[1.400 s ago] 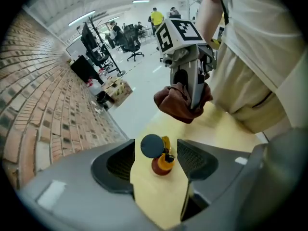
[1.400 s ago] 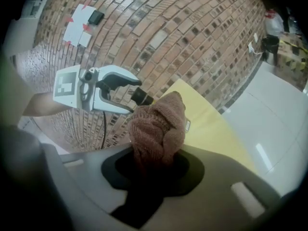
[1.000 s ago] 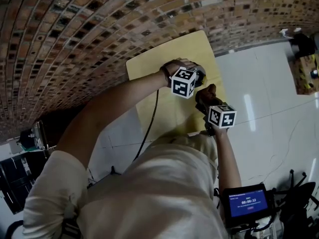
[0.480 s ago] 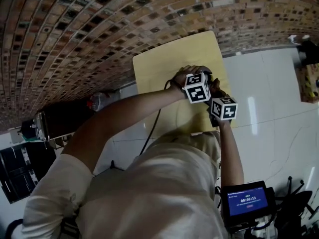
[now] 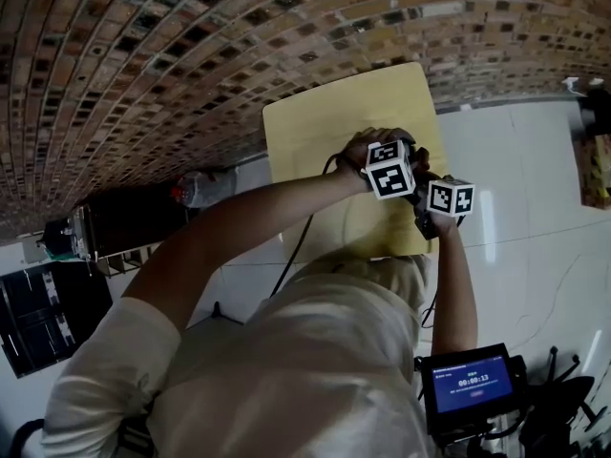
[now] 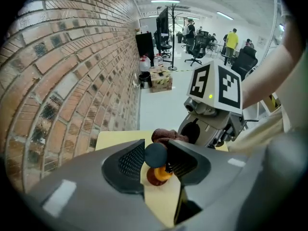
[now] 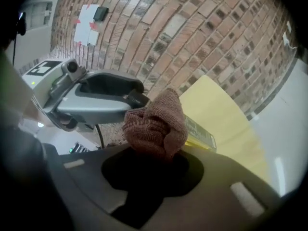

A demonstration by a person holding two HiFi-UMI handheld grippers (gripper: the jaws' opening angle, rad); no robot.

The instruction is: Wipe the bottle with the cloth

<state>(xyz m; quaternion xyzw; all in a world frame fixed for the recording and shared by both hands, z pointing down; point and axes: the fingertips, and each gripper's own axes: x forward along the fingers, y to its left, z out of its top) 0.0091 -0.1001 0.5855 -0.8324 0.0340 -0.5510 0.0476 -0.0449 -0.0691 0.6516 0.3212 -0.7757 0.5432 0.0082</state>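
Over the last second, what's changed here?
The right gripper, shut on the cloth, moved in closer to the left gripper, whose marker cube rolled. The left gripper kept its place over the table, shut on the bottle.

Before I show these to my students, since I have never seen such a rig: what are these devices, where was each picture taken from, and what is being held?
There is no robot here. A person holds a hand-operated grasping tool in each hand. The head view comes from a camera on the person's head, looking down at a yellow table beside a brick wall. The other two pictures come from cameras riding on the tools, each looking along its own jaws. The left tool is closed on a small bottle with a dark cap and orange contents. The right tool pinches a bunched brown cloth, held at the bottle's side. The patterned cubes are parts of the tools.
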